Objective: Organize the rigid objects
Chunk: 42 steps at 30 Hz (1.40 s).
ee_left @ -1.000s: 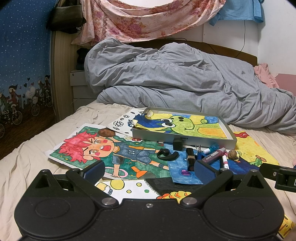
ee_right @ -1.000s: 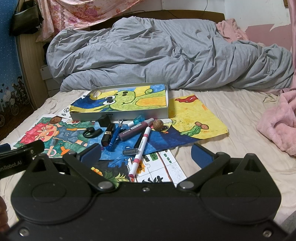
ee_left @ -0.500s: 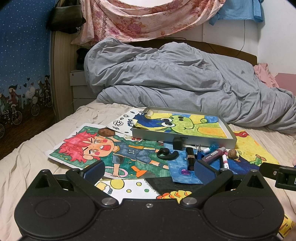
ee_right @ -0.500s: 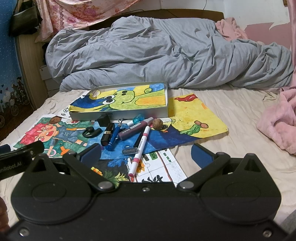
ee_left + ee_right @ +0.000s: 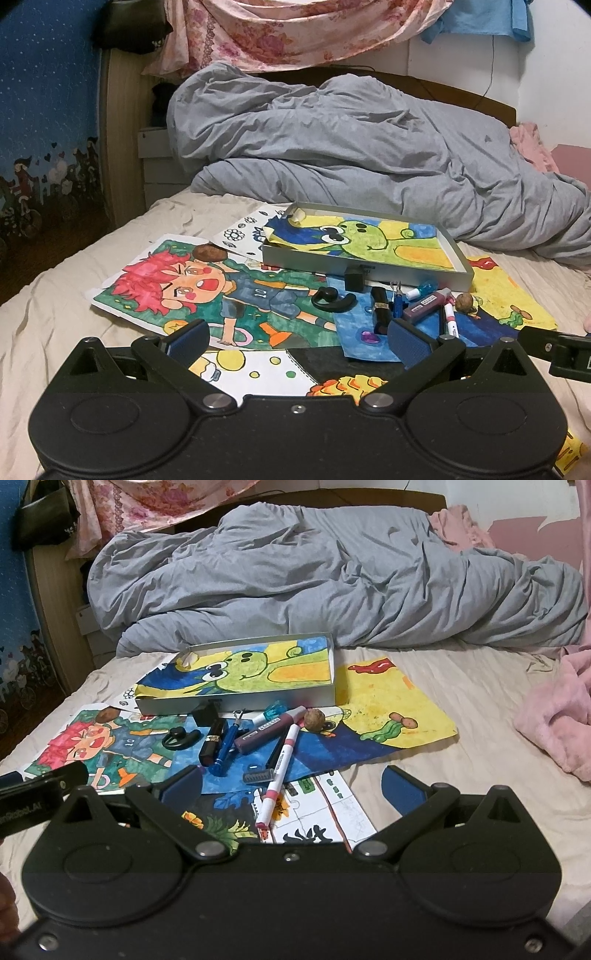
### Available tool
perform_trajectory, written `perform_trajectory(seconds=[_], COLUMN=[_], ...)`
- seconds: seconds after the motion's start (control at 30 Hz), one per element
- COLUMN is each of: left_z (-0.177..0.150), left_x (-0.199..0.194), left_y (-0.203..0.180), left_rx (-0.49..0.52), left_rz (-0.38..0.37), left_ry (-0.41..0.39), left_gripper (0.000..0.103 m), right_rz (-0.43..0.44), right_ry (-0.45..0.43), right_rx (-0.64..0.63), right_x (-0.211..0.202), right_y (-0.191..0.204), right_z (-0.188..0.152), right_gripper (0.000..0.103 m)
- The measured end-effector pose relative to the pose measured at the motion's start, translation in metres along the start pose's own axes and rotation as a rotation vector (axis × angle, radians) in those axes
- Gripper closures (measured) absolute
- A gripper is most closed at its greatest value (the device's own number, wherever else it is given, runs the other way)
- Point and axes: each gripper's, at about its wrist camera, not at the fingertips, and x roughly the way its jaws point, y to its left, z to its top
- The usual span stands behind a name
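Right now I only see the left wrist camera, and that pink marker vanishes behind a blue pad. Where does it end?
Observer: The marker is longer than you see; its near tip rests on a white sheet of drawings.
Operator: Anything else hidden there?
Observer: Yes, a grey ridged head on a black handle lies right beside the marker.
Operator: And the other gripper?
Observer: The right gripper is open, with nothing held between its fingers.
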Motion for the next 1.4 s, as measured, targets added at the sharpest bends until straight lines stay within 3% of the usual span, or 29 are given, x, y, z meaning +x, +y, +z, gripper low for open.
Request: perform_trajectory(seconds=[0.2, 0.4, 0.63, 0.9, 1.1, 1.27, 1.4], left_z=[0.007, 0.018, 0.031, 0.034, 0.037, 0.034, 0.033], left_x=[0.018, 0.054, 0.104, 0.153, 0.182, 0.202, 0.213], left_y=[0.004, 0.005, 0.002, -0.004, -0.011, -0.012, -0.011], left_rx=[0.003, -0.004, 0.038, 0.056, 0.049, 0.031, 0.004], left_rz=[-0.027, -0.082, -0.198, -0.350, -0.446, -0.479, -0.511], left_ry=[0.037, 0.094, 0.130, 0.179, 0.205, 0.243, 0.273], left_gripper=[0.001, 0.001, 0.001, 0.006, 0.016, 0.030, 0.047], right_rz=[0.047, 0.091, 0.173, 0.254, 0.307, 0.330, 0.327], right_ry=[-0.007, 0.056, 0.158, 0.129, 0.151, 0.188, 0.204], right_rx=[-0.056, -0.173, -0.299, -0.536, -0.562, -0.562, -0.588], right_x=[0.011, 0.041, 0.083, 0.112, 0.132, 0.149, 0.153], right_y=[-0.001, 0.008, 0.015, 0.031, 0.039, 0.041, 0.044], right_z=[0.009, 0.019, 0.027, 0.024, 0.019, 0.014, 0.009], right_gripper=[0.000, 0.000, 0.000, 0.001, 0.018, 0.043, 0.046])
